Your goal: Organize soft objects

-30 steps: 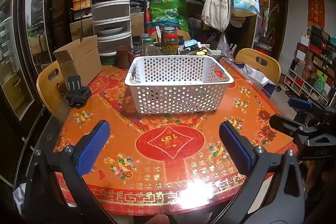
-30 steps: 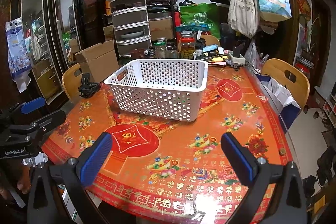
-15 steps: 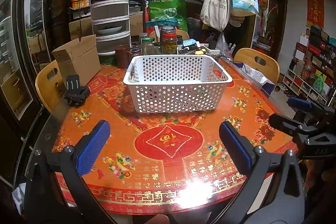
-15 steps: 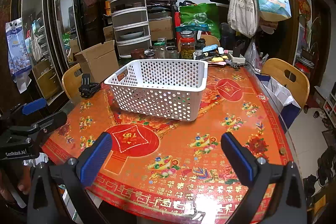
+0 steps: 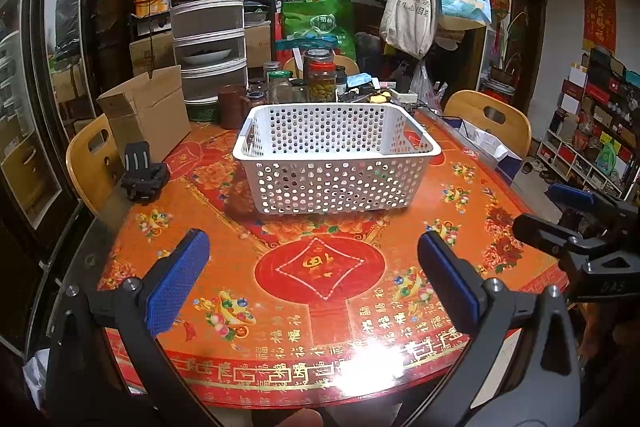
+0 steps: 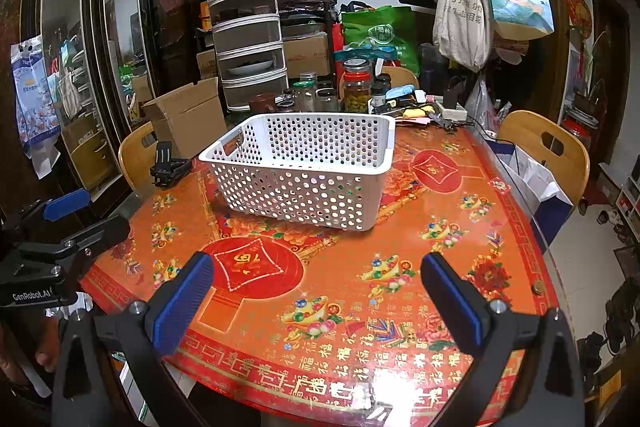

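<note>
While both tools hang over the near edge, the scene reads so:
Table [image 5: 460, 227]: round, red and orange cloth.
Basket [image 5: 336, 163]: white, holed, mid-table, far of both tools.
Left gripper [image 5: 312, 279]: spread wide, holding nothing.
Right gripper [image 6: 316, 295]: spread wide, holding nothing.
Black clip [image 5: 142, 175]: far left, beside cardboard box [image 5: 148, 115].

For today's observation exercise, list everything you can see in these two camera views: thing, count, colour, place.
basket: 1, white, table centre, looks empty
table: 1, red-orange patterned
cardboard box: 1, brown, open, table's far left
black clamp: 1, left of basket
jars: several, glass, behind basket
drawer tower: 1, white, behind box
chairs: three visible, wooden, around table
tote bags: several, hanging on rack
left claw: blue pads, open, empty
right claw: blue pads, open, empty
</note>
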`<state>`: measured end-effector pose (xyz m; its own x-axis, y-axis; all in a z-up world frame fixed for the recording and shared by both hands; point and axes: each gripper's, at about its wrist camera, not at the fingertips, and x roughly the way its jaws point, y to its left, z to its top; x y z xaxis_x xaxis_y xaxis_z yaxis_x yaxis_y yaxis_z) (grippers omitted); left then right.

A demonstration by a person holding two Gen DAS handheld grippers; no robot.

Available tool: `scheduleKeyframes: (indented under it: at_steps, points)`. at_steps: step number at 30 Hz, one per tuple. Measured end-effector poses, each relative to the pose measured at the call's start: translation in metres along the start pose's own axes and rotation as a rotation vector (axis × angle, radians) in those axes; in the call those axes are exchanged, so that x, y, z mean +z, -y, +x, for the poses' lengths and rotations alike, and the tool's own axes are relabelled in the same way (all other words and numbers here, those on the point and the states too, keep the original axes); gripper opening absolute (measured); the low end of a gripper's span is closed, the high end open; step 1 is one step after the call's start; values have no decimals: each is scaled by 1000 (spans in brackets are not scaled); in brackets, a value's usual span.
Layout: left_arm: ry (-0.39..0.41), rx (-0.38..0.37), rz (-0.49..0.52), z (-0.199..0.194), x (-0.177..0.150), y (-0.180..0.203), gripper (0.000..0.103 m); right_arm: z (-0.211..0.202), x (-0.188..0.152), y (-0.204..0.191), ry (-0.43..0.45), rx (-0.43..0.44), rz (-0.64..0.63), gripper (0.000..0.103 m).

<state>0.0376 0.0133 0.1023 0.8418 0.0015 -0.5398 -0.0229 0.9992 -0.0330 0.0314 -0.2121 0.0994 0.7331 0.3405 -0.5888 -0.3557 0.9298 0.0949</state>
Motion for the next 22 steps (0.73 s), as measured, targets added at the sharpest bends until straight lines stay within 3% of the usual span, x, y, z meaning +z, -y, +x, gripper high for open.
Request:
scheduleKeyframes:
  at_steps: [22]
  points:
    - [17, -8, 23, -2, -5, 4, 103, -2, 0, -3, -7, 2, 3, 103]
